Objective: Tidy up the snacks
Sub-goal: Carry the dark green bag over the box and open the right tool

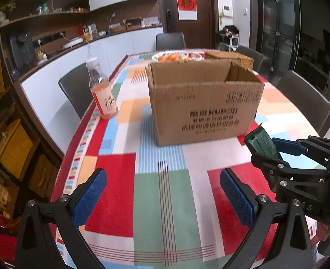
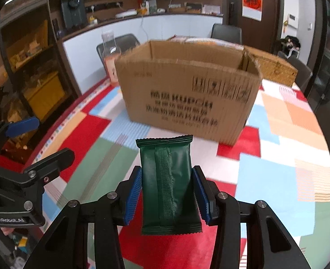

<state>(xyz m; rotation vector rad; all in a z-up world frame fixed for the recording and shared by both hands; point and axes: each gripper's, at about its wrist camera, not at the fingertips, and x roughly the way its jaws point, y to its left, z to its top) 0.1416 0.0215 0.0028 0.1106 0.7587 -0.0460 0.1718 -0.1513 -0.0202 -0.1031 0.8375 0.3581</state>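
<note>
While the right gripper (image 2: 167, 192) clamps a green packet (image 2: 168, 183) upright at lower centre, ready for the open box (image 2: 187, 94) above, the left gripper (image 1: 162, 192) gapes wide, empty

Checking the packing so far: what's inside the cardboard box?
Only the bare inner walls of the cardboard box show near its open top. Its front wall hides the floor and anything lying there. The green snack packet is outside, in the right gripper.

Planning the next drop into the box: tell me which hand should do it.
Right. The right gripper already pinches the green snack packet, facing the open cardboard box. The left gripper is open and holds nothing.
</note>
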